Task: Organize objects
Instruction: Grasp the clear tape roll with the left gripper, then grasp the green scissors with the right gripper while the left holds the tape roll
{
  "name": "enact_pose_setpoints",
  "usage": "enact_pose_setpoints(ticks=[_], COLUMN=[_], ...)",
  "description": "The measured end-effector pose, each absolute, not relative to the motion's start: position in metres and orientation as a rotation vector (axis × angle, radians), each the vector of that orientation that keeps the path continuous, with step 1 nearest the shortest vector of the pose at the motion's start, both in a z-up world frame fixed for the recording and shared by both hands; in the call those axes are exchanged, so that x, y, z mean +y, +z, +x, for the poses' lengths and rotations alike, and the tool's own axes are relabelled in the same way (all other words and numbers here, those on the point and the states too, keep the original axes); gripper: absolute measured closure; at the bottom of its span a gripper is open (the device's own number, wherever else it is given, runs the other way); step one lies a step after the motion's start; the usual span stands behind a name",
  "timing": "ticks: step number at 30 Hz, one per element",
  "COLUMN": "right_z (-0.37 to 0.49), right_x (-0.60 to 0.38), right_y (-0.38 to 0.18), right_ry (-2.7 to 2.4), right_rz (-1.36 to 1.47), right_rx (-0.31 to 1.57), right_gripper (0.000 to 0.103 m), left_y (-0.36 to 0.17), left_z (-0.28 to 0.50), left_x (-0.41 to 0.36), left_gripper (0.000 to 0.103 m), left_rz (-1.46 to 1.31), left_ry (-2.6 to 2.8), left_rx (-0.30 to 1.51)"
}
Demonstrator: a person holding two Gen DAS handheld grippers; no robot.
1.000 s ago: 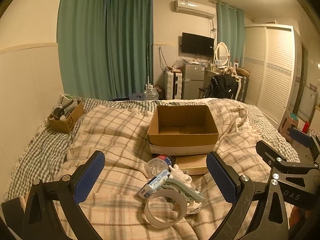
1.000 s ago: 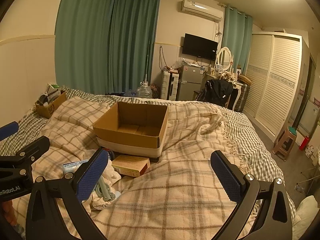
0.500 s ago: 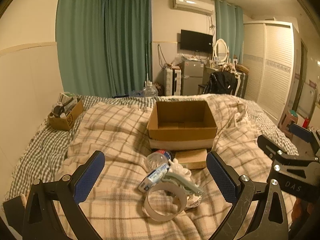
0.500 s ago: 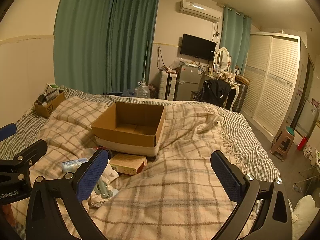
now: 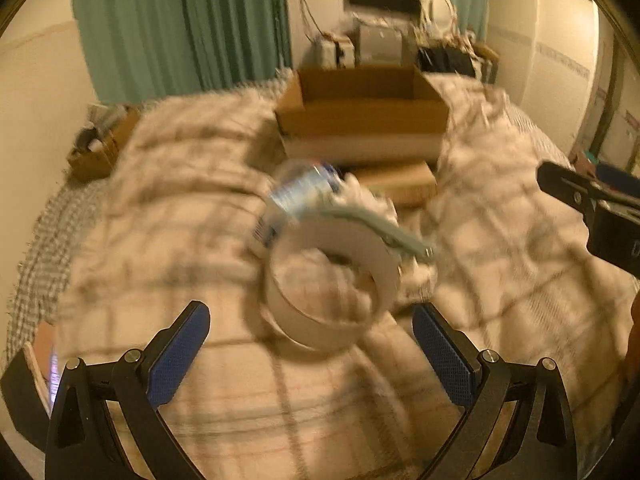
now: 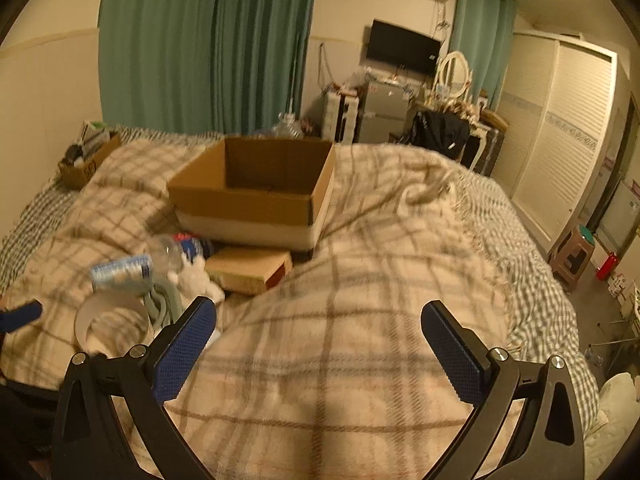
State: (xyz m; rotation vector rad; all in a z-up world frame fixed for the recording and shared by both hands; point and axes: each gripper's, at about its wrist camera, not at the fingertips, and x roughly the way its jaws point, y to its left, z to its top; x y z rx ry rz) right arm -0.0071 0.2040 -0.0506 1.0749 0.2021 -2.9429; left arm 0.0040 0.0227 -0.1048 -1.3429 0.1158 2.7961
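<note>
An open, empty cardboard box sits on the plaid blanket. In front of it lies a pile: a white tape ring, a toothpaste box, a clear plastic bottle, a pale green clip, a white cloth and a flat brown box. My left gripper is open and empty, just short of the tape ring. My right gripper is open and empty over bare blanket, right of the pile. The left wrist view is blurred.
A small cardboard box of items sits at the bed's far left by the wall. Green curtains, a fridge and a TV stand beyond the bed. A wardrobe and a stool are on the right. The right gripper shows at the right edge.
Both grippers have moved forward and down toward the bed. The left one has closed in on the tape ring, which now looms large. Both stay open.
</note>
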Motion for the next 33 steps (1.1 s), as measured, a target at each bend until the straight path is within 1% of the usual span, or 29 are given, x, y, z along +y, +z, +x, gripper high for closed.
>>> enact_pose_setpoints(ticks=[3, 5, 7, 8, 9, 13, 20, 25, 31, 33], right_z=[-0.011, -0.013, -0.014, -0.014, -0.015, -0.017, -0.034, -0.062, -0.088, -0.092], right_x=[0.200, 0.197, 0.197, 0.196, 0.195, 0.189, 0.155, 0.120, 0.090, 0.084], right_y=[-0.059, -0.061, -0.062, -0.062, -0.063, -0.062, -0.053, -0.080, -0.128, -0.139], right_ry=[-2.920, -2.913, -2.911, -2.911, -2.912, -2.905, -2.804, -2.660, -2.487, -2.441], right_rz=[1.111, 1.121, 1.129, 1.135, 1.140, 1.153, 1.126, 1.233, 1.409, 1.450], right_rx=[0.222, 0.231, 0.242, 0.250, 0.260, 0.293, 0.328, 0.370, 0.412, 0.429], right_gripper=[0.001, 0.001, 0.001, 0.001, 0.001, 0.001, 0.001, 0.001, 0.014, 0.023], left_y=[-0.116, -0.122, -0.123, -0.122, -0.123, -0.116, -0.072, -0.067, -0.079, -0.084], left_z=[-0.007, -0.019, -0.028, -0.031, -0.033, -0.027, -0.009, -0.016, -0.020, -0.022], left_x=[0.024, 0.021, 0.018, 0.016, 0.015, 0.010, -0.021, -0.060, -0.083, -0.085], left_gripper=[0.000, 0.001, 0.009, 0.016, 0.017, 0.018, 0.018, 0.018, 0.018, 0.018], left_rz=[-1.398, -1.433, -1.437, -1.437, -1.437, -1.383, -1.203, -1.214, -1.254, -1.263], left_ry=[2.758, 2.719, 2.700, 2.680, 2.661, 2.666, 2.822, 2.909, 2.914, 2.904], left_rx=[0.116, 0.061, 0.013, -0.007, -0.023, -0.070, -0.021, -0.088, -0.163, -0.174])
